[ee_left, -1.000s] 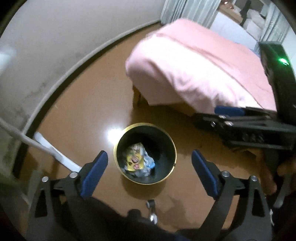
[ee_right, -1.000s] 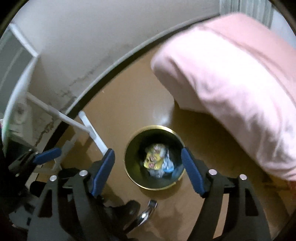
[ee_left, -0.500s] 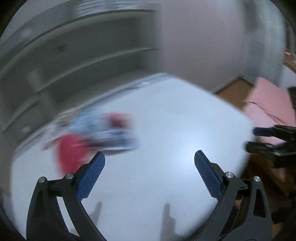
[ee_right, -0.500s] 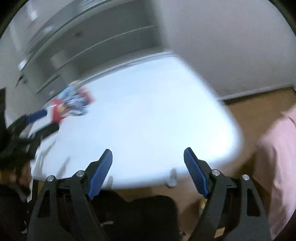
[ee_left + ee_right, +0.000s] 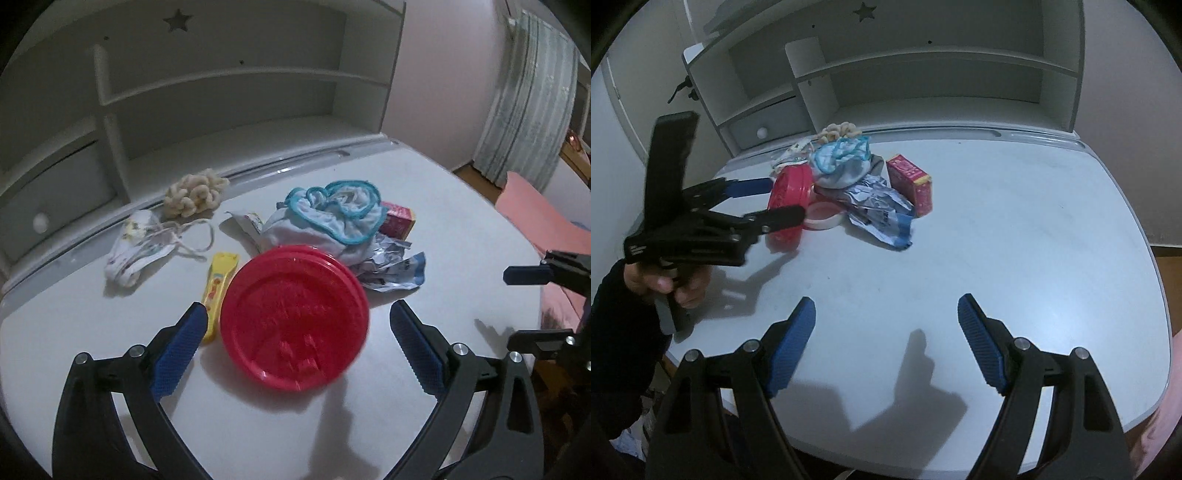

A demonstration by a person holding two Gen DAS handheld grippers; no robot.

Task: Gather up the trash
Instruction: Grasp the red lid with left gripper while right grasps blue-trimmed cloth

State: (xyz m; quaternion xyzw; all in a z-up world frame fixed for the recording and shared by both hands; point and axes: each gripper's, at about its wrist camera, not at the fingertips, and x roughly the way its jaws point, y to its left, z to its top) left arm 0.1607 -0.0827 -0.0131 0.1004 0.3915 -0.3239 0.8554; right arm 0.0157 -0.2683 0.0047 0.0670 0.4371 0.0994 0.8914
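- The left gripper (image 5: 295,328) hangs over the white table (image 5: 461,229) with its jaws wide apart; they have just been opening, and nothing is clamped between the blue pads (image 5: 177,350).
- Seen through that gap, the red lid (image 5: 295,317) sits tilted, leaning on the pile behind it; from this view I cannot tell whether the pads touch it.
- From the right wrist view, the left gripper (image 5: 768,203) reaches in from the left, its 2 fingers on either side of the red lid (image 5: 788,192), held by a hand (image 5: 665,284) in a dark sleeve.
- The right gripper (image 5: 886,332) is over bare table (image 5: 1034,221) near the front edge, jaws apart and empty, well apart from the trash.
- Just left of the lid lies a yellow wrapper (image 5: 219,284), flat on the table.
- A white dish (image 5: 823,216) with a pink inside sits beside the lid.
- Behind the lid, right: a crumpled silver-blue wrapper (image 5: 391,266), touching a pale cloth (image 5: 332,218) with a teal edge.
- A red box (image 5: 399,218) stands against the cloth's right side.
- Farther left: a small white garment (image 5: 136,247) with loose strings.
- At the table's back edge: a cream knotted bundle (image 5: 195,195).
- Beyond: white shelves (image 5: 221,92) with a star cutout and a drawer.
- At far right, a pink bed (image 5: 535,218) and a curtain (image 5: 528,96).
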